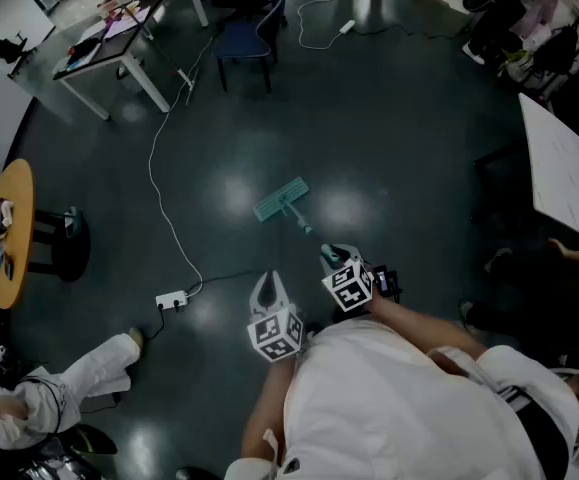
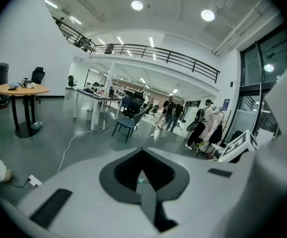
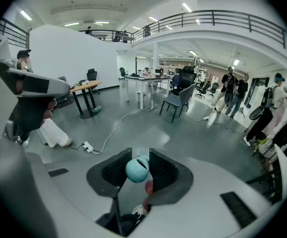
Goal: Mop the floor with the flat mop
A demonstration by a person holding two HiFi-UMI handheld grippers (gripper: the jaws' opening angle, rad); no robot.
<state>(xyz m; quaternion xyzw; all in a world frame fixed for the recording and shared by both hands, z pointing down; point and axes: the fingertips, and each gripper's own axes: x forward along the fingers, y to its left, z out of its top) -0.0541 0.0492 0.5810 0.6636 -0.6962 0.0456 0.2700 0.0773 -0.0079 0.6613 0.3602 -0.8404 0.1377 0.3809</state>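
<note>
The flat mop's teal head [image 1: 282, 201] lies on the dark grey floor ahead of me. Its thin handle [image 1: 306, 230] slants back to my right gripper [image 1: 332, 259]. In the right gripper view the right gripper [image 3: 142, 158] is shut on the handle, whose rounded teal end [image 3: 137, 170] shows between the dark pads. My left gripper [image 1: 267, 286] hangs to the left of the handle, apart from it. In its own view the left gripper [image 2: 142, 153] has its fingertips together and holds nothing; a sliver of teal [image 2: 141, 181] shows through the gap.
A white cable [image 1: 165, 208] runs across the floor to a power strip [image 1: 172, 300] at my left. A round wooden table [image 1: 9, 233] stands far left, a desk [image 1: 119, 43] and chair [image 1: 244, 43] behind, a white board [image 1: 559, 178] at right. A seated person's leg [image 1: 89, 373] lies lower left.
</note>
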